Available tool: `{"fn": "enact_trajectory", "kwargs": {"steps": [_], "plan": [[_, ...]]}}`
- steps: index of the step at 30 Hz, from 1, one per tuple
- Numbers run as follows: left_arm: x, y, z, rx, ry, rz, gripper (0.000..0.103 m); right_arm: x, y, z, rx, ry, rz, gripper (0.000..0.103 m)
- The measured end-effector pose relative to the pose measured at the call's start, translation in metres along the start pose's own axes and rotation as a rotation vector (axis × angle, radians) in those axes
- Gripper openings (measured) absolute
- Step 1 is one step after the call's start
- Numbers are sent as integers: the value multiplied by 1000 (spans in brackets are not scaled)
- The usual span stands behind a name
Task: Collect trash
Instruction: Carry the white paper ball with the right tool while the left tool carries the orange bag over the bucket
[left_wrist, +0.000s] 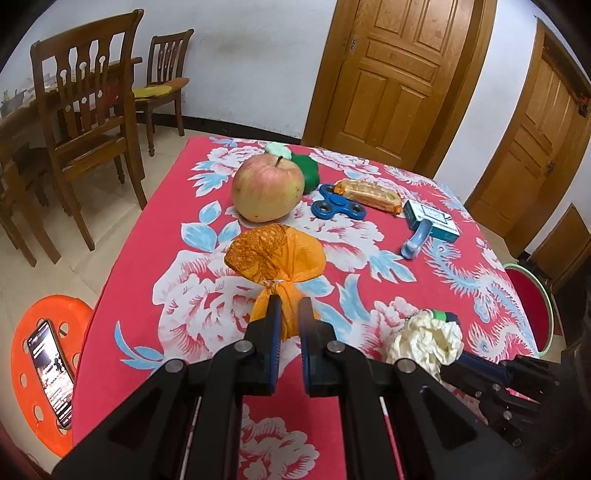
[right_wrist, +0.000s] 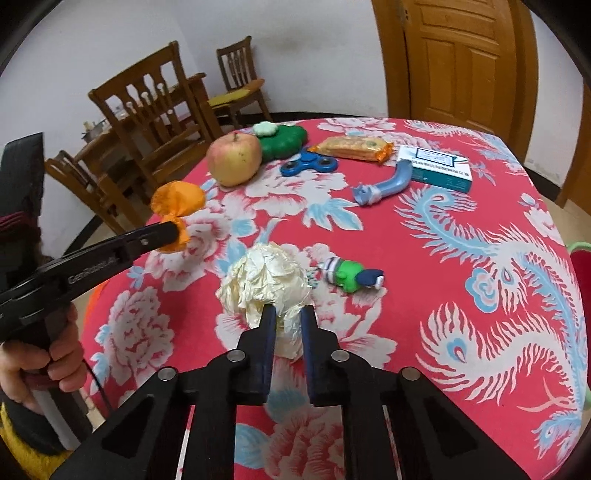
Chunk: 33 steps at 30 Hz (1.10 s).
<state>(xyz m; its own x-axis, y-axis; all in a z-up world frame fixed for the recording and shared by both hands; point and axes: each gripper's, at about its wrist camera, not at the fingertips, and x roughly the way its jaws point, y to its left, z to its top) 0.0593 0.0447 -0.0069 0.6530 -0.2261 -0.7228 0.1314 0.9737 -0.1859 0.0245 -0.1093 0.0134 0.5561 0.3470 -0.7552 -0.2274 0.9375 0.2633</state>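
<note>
My left gripper is shut on the twisted neck of an orange wrapper, which is lifted above the left side of the red flowered table. The right wrist view shows that gripper from the side, with the wrapper puffed out beyond its tips and a hand on its handle. My right gripper is shut on the near edge of a crumpled cream paper ball resting on the tablecloth. The ball also shows at the lower right of the left wrist view.
Farther back on the table lie an apple, green flower-shaped pieces, a blue fidget spinner, a wrapped snack bar, a teal box and a blue tube. A green toy lies right of the ball. Chairs and an orange stool stand at the left.
</note>
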Motion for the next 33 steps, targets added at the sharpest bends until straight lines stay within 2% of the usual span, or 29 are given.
{"fn": "enact_trajectory", "kwargs": {"steps": [6,16,22,33], "plan": [[-10,-8,4,10,-14,-30,8,-28,-2,3,5,-72,-7,12],[-27,-36,10,30,-26,-116,8,-83,-33,9,65,-207,-89,12],[-37,-62,15,67,-37,-169,8,-115,-58,9,113,-279,-143,12],[-39,-119,22,154,-28,-250,8,-156,-109,-2,208,-352,-248,12]]}}
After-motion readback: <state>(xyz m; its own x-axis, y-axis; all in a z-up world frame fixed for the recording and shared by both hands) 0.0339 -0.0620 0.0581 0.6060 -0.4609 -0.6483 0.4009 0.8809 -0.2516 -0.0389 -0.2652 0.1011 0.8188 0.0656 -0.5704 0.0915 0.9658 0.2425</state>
